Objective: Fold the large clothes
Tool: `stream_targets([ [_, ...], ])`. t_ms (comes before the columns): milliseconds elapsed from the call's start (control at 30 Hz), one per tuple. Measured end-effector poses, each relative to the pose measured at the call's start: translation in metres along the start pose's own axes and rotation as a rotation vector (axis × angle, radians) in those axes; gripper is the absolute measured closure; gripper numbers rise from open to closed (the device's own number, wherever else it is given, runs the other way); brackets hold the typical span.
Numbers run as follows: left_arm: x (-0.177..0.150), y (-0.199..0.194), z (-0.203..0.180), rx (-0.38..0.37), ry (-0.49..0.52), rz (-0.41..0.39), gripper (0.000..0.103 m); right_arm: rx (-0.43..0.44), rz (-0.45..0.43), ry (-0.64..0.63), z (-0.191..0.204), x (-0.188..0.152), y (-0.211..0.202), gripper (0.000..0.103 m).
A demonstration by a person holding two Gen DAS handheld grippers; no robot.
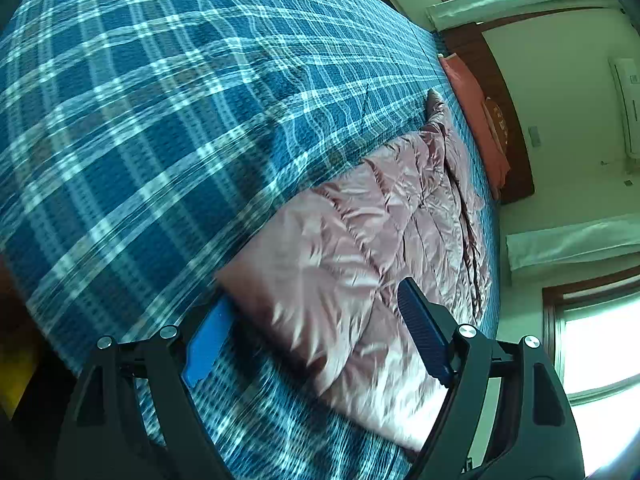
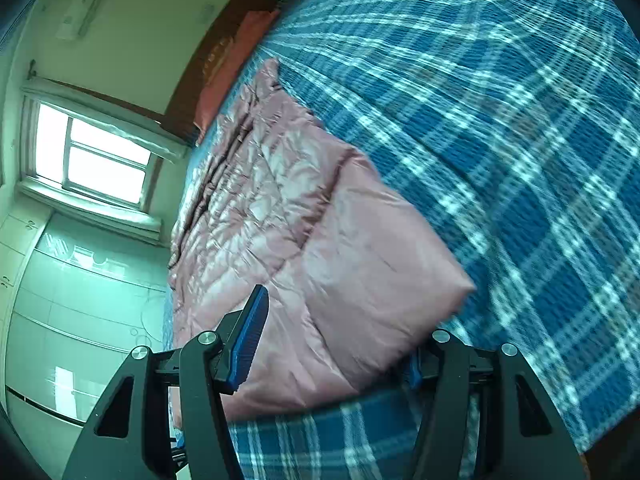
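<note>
Across both wrist views spreads a bed under a blue plaid cover crossed with pale stripes, blurred in places. Behind it stand pale walls, a dark wooden headboard and bright windows. A reddish pillow lies along the headboard.

On the cover lies the jacket, a shiny pink quilted garment, stretched lengthwise with its far end towards the pillow. A dark line runs down the side nearer the bed's edge. The near end is smooth and plump.

Left hand-held gripper: its blue fingers stand wide apart, nothing pinched between them. The jacket's near end lies in the gap, closer to the right-side finger, which overlaps the pink cloth in the picture; the left-side finger sits over plaid just beside the jacket's corner. Whether either finger touches the cloth I cannot tell.

Right hand-held gripper: its jaws are apart too, though less widely. The jacket's near end fills the space between them. One blue finger stands clear against the pink cloth on the left side of the picture; the other is mostly hidden behind the jacket's bulging edge, so I cannot tell whether the pads press on it. A strip of plaid cover shows below the jacket, between the black arms.
</note>
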State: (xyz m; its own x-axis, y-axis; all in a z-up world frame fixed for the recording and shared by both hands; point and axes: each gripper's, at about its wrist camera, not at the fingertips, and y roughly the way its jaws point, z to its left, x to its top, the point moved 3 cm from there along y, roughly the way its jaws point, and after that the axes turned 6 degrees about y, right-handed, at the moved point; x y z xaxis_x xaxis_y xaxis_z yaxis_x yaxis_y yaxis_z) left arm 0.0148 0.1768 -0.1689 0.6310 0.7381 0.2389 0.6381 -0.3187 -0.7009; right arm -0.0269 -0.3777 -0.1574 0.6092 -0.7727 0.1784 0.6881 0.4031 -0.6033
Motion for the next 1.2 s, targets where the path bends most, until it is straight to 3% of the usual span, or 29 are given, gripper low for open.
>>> stream_targets([
  [267, 0.005, 0.000, -0.012, -0.061, 0.016, -0.028, 0.023, 0.051, -0.031, 0.023, 0.008, 0.005, 0.010, 0.045],
  [533, 0.005, 0.019, -0.022, -0.043, 0.099, -0.015, 0.023, 0.056, -0.030, 0.013, 0.007, 0.006, 0.009, 0.047],
  [600, 0.003, 0.017, -0.027, -0.077, 0.119, -0.003, 0.033, 0.051, -0.033, 0.009, 0.007, 0.007, 0.012, 0.050],
  [667, 0.000, 0.015, -0.031, -0.094, 0.120, 0.001, 0.035, 0.052, -0.033, 0.014, 0.004, 0.008, 0.013, 0.057],
  [767, -0.002, 0.020, -0.039, -0.075, 0.172, 0.003, 0.044, 0.046, -0.035, 0.026, 0.000, 0.013, 0.018, 0.074],
  [833, -0.001, 0.028, -0.036, -0.075, 0.148, 0.030, 0.073, 0.053, -0.040, 0.035, -0.001, 0.015, 0.020, 0.085],
  [933, 0.002, 0.026, -0.034, -0.093, 0.138, 0.028, 0.091, 0.081, -0.042, 0.033, 0.003, 0.016, 0.017, 0.091],
  [1200, 0.010, -0.020, -0.054, -0.196, 0.195, -0.037, 0.098, 0.174, -0.068, -0.064, 0.042, 0.015, -0.018, 0.095],
])
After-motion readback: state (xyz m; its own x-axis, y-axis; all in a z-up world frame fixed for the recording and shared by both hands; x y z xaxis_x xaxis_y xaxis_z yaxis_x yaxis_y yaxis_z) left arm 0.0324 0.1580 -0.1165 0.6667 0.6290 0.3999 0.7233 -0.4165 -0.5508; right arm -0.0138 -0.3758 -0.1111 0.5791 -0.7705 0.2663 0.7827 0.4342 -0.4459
